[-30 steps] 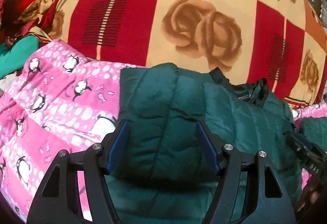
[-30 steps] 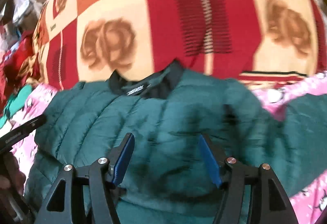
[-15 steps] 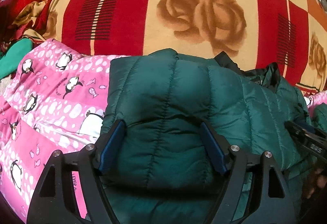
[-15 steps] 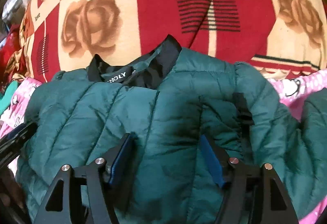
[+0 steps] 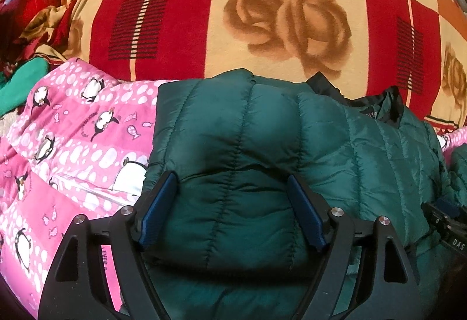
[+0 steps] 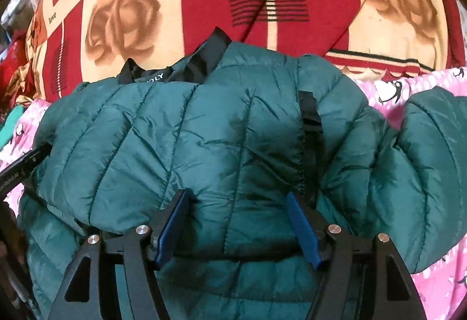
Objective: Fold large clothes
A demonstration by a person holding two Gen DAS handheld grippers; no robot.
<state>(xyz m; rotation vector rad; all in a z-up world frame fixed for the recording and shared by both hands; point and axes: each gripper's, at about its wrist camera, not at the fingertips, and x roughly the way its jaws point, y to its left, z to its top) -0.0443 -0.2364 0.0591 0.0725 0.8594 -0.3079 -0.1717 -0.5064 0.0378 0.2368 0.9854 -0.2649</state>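
Slick green quilted nylon bulges between both sets of spread fingers: left gripper (image 5: 232,203) and right gripper (image 6: 238,216) are apart, gripping nothing. The puffer jacket (image 6: 233,139) lies folded over itself on the pink penguin blanket (image 5: 73,144), collar (image 6: 186,63) toward the rose-print blanket (image 5: 262,13). Risk: padding rebounds, fold slides open.

Black linkage arms with silver screws carry blue-padded fingers (image 5: 159,210)

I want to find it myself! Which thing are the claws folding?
Find the big blanket with red squares and brown roses. In front of it lies a pink penguin sheet. The green puffer jacket lies on that sheet: dark green, puffy, stitched in lines, with a black collar.
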